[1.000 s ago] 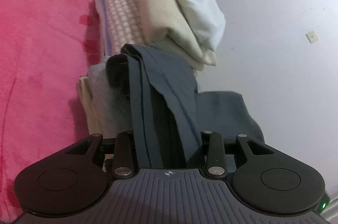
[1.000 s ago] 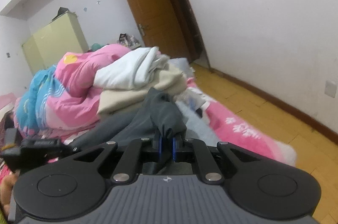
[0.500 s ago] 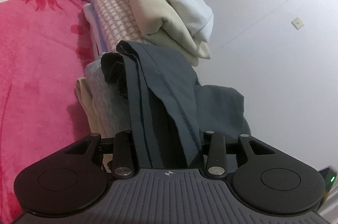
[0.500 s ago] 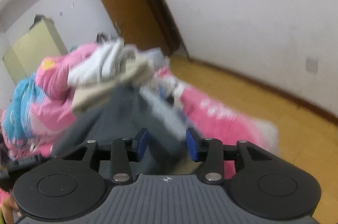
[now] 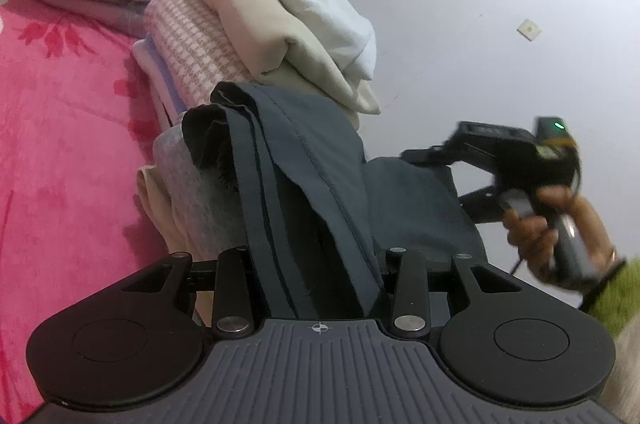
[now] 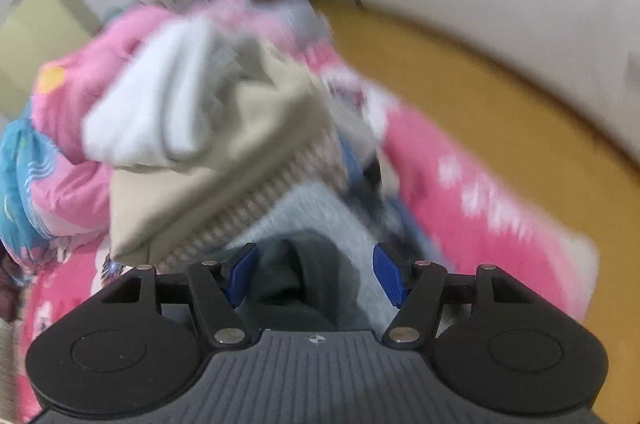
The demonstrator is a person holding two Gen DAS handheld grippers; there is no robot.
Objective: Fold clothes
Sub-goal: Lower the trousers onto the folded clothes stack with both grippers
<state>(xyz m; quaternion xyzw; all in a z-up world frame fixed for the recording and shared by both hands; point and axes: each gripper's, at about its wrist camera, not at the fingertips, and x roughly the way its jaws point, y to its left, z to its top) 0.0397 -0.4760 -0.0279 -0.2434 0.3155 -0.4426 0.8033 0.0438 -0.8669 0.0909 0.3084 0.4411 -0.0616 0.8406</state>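
From the left wrist view, the left gripper point(image 5: 320, 256) is clenched on a bunched fold of the dark slate-grey cotton garment point(image 5: 296, 175). The cloth fills the gap between its black fingers and runs straight ahead from them. The garment's long axis lies along the line the gripper points, rising to a rolled dark hem at the far end, and a flatter grey panel spreads off to the right. It is draped over a low pile of a pale grey knit and a cream piece, which rests on the bright pink fleece bed cover point(image 5: 60, 151). Just beyond sits a stack of folded clothes point(image 5: 280, 23): a pink-and-white checked piece, a beige one and a white one on top. At the right edge the person's right hand point(image 5: 560, 228) grips the handle of the other tool, whose black nose reaches toward the garment's right-hand panel.

From the right wrist view, badly smeared by motion, the right gripper point(image 6: 316, 274) has its blue pads point(image 6: 390, 280) apart and its jaws are opening. Dark grey cloth lies between and below them, and as far as the blur allows neither pad presses on it, so it looks released. The folded stack point(image 6: 200, 143) looms directly ahead and to the left, with pale blue-grey knit beneath it and the wooden floor point(image 6: 500, 111) to the right.

My reading: the left hand has the firm hold at the near end, while the right is free and beside the loose right panel, so the next fold likely turns on the right taking that side.
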